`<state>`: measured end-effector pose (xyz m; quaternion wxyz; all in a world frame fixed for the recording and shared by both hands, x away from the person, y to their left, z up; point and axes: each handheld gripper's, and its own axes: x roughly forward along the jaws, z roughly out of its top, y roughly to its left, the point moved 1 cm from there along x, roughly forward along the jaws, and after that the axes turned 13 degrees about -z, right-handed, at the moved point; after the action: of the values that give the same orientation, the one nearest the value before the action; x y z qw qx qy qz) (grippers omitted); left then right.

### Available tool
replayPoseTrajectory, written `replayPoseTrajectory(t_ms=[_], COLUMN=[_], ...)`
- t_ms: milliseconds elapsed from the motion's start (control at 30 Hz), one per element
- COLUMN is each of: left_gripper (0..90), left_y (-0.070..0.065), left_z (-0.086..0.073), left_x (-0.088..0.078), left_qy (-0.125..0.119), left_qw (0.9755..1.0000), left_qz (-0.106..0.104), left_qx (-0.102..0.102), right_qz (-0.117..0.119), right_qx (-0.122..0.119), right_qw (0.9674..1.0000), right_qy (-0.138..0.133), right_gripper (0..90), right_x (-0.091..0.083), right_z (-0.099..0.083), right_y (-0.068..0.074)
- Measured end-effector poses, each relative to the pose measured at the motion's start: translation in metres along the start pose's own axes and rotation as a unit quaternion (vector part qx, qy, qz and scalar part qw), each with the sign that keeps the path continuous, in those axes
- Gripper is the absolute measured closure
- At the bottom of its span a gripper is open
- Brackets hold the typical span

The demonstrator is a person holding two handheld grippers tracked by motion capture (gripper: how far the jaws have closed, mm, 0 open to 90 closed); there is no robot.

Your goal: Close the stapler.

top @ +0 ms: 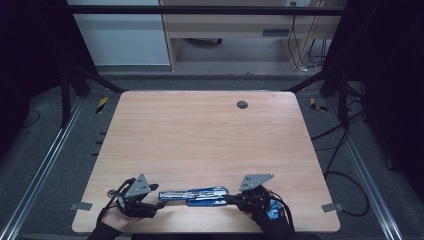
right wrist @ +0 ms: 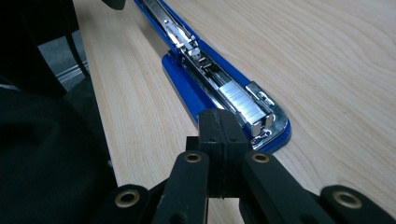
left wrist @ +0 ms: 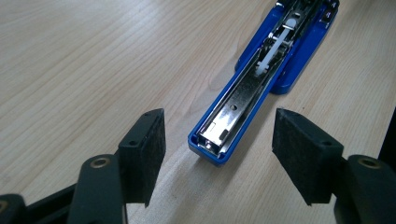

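Stapler [top: 194, 195], blue plastic with a bright steel channel down its middle, lies opened out flat near the front edge of the counter [top: 200, 130], a pale wood-grain laminate slab with rounded corners and a small dark round grommet [top: 242, 104] toward its far side. The long body stretches between the two hands. In the left hand-held gripper's view the open magazine end shows a shiny trough with a white plastic pusher [left wrist: 273, 53] further along, and the wider blue base flares out beyond it. The left hand-held gripper [left wrist: 219, 161] has its two black, matte, wedge-shaped pads standing apart on either side of the stapler's tip, neither pad touching it. In the right hand-held gripper's view a block of silvery staples [right wrist: 240, 102] sits in the channel near the rounded chromed end. The right hand-held gripper [right wrist: 223, 140] has its pads pressed together, nothing between them, just beside that rounded end. Each hand-held gripper carries a grey three-cornered plate on top.
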<state>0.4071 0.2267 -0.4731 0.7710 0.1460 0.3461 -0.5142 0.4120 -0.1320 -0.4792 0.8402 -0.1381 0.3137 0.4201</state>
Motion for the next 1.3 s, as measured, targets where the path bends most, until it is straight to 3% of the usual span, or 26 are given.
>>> replayPoseTrajectory(t_ms=[467, 900, 1300], left_gripper=[39.6, 43.7, 49.9], left_y=[0.013, 0.014, 0.015], left_z=[0.001, 0.003, 0.006], left_x=[0.013, 0.021, 0.024], left_qy=[0.029, 0.050, 0.054], left_qw=[0.9993, 0.9977, 0.9966], left_qz=[-0.025, -0.042, -0.060], left_qx=[0.004, 0.016, 0.018], right_qz=[-0.008, -0.015, -0.018], right_qx=[-0.005, -0.012, -0.014], right_qw=[0.9998, 0.9994, 0.9992], right_qy=[0.019, 0.029, 0.033], right_gripper=[90.0, 90.0, 90.0], right_x=[0.011, 0.017, 0.018], right_z=[-0.001, 0.000, 0.000], right_y=[0.000, 0.000, -0.001])
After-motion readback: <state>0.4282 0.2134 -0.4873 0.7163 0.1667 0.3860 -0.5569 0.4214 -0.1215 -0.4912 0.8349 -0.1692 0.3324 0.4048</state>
